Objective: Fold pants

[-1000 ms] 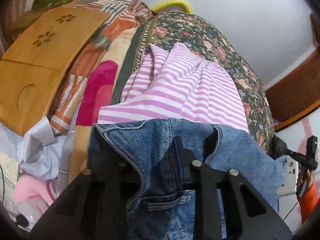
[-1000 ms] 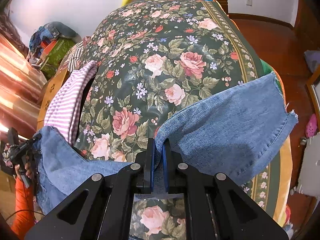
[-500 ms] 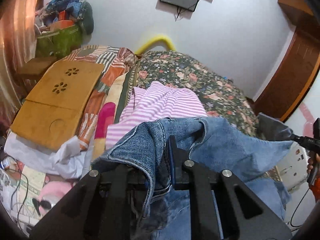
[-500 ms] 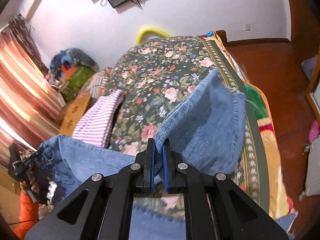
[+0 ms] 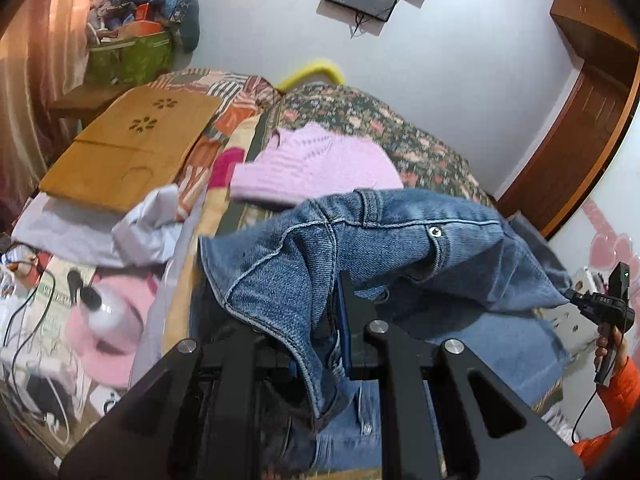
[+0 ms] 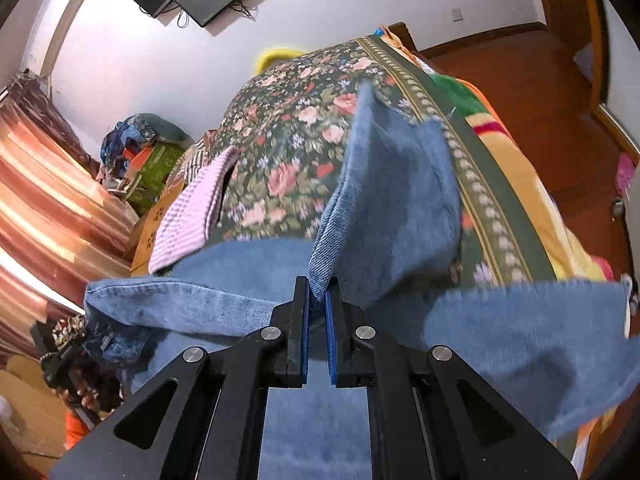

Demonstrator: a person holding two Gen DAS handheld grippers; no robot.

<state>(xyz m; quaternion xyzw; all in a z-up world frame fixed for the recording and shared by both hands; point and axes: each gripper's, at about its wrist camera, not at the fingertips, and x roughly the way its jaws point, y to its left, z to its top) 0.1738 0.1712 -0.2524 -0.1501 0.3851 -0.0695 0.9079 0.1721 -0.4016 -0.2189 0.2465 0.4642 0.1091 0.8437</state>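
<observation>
Blue denim pants point(image 5: 372, 248) hang in the air above the near end of the floral bed point(image 5: 360, 116). My left gripper point(image 5: 324, 320) is shut on the waistband end, which drapes over its fingers and hides the left one. My right gripper point(image 6: 317, 300) is shut on a leg hem of the pants point(image 6: 392, 200), which stands up above the jaws. The other leg point(image 6: 520, 340) stretches out to the right. In the right wrist view the left gripper point(image 6: 68, 364) shows at the far left with the waist end.
A folded pink striped garment point(image 5: 316, 168) lies on the floral bedspread point(image 6: 304, 136) beyond the pants. A wooden lap desk point(image 5: 132, 152) lies on the patchwork cover at left. Clutter, cables and a pink item point(image 5: 108, 320) sit on the floor at left. Wooden floor point(image 6: 532, 80) is right of the bed.
Both grippers have risen and tilted up, lifting the pants off the bed. The leg hem now stands up above the right gripper and the waistband hangs in the air.
</observation>
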